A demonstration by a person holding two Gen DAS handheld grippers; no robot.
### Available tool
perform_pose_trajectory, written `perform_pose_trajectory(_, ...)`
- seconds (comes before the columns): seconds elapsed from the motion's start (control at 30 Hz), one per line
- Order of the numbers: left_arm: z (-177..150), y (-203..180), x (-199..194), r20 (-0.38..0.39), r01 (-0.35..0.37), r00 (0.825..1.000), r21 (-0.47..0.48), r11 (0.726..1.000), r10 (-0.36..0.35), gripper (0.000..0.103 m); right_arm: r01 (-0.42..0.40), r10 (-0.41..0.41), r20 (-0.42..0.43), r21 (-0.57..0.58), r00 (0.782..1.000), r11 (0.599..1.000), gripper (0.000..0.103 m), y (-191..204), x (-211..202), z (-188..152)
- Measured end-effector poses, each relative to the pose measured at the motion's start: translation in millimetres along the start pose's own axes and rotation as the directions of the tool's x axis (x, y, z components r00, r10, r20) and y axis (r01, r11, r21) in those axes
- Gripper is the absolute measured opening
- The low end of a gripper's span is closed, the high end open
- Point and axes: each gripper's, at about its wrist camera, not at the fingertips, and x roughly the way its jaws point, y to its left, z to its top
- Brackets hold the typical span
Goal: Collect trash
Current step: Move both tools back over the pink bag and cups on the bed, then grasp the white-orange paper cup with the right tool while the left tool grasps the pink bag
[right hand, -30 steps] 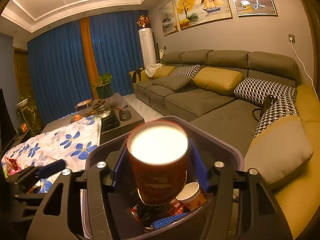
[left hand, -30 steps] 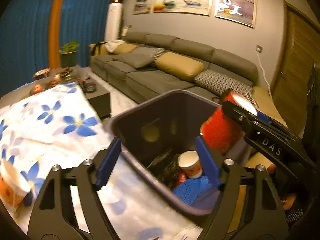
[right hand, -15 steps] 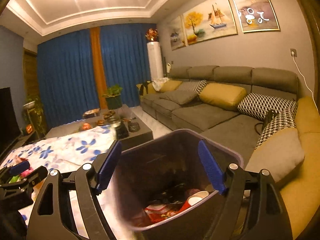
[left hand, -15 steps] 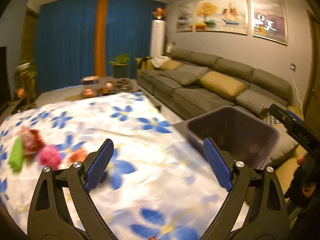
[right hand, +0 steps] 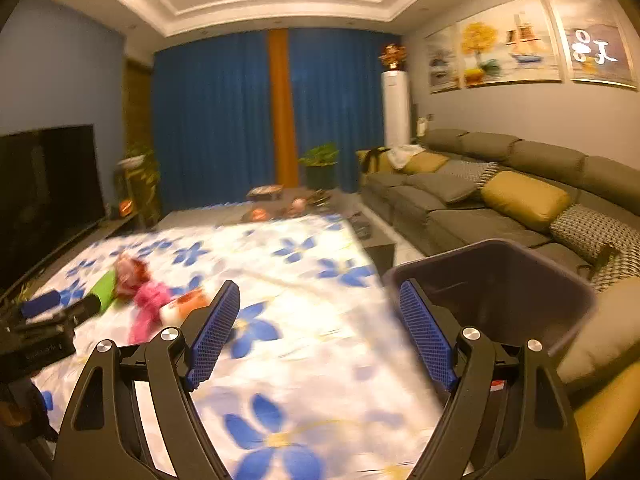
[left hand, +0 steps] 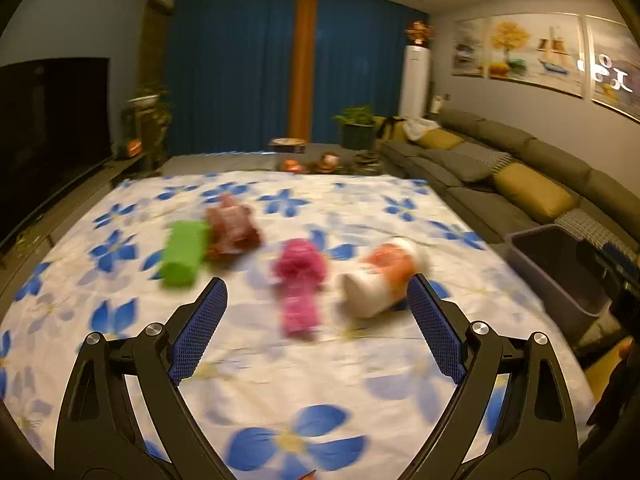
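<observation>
The left tongs (left hand: pixel 316 320) gape wide and hold nothing above the flowered tabletop (left hand: pixel 280 380); just ahead between their tips lie a blurred pink wad (left hand: pixel 298 280) and a tipped paper cup (left hand: pixel 380 280), with a green roll (left hand: pixel 182 258) and brown wrapper (left hand: pixel 234 228) farther ahead to the left. The right tongs (right hand: pixel 320 332) are also spread wide and hold nothing, with the dark bin (right hand: pixel 520 280) just past their right tip.

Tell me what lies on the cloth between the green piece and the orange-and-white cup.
Left wrist view: the pink fuzzy piece lies between the green piece and the orange-and-white cup, with the red-brown wrapper just behind the green one.
</observation>
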Motion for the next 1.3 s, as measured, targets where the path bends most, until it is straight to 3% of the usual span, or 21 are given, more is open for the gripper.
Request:
perform_pose_trajectory(0.27, -3.1, 54.5, 6.8, -0.01, -0.08, 0.997, -0.064, 0.995, 0.079, 0.09, -0.094, 0.09, -0.12, -0.032, 0.989, 0.995, 0.081, 55.1, 44.7, -21.4)
perform_pose_trajectory(0.53, 10.2, 71.8, 30.2, 0.001, -0.1, 0.995, -0.12, 0.988, 0.101, 0.09, -0.147, 0.126, -0.184, -0.105, 0.975, 0.984, 0.095, 97.8, 83.0, -24.3)
perform_pose_trajectory(0.63, 10.7, 78.3, 39.6, -0.007, -0.104, 0.995, -0.145, 0.984, 0.104, 0.09, -0.161, 0.135, -0.207, -0.116, 0.969, 0.98, 0.096, 108.7, 97.9, -24.6)
perform_pose_trajectory(1.07, 1.2, 92.1, 57.2, -0.041, -0.077, 0.997, -0.185, 0.98, 0.07, 0.09, -0.154, 0.111, -0.269, -0.146, 0.957, 0.977, 0.096, 126.6, 137.8, -24.3)
perform_pose_trajectory(1.3, -1.4, 91.2, 61.2, -0.052, -0.064, 0.997, -0.183, 0.981, 0.056, 0.09, -0.177, 0.121, -0.328, -0.147, 0.937, 0.973, 0.093, 131.8, 153.8, -24.9)
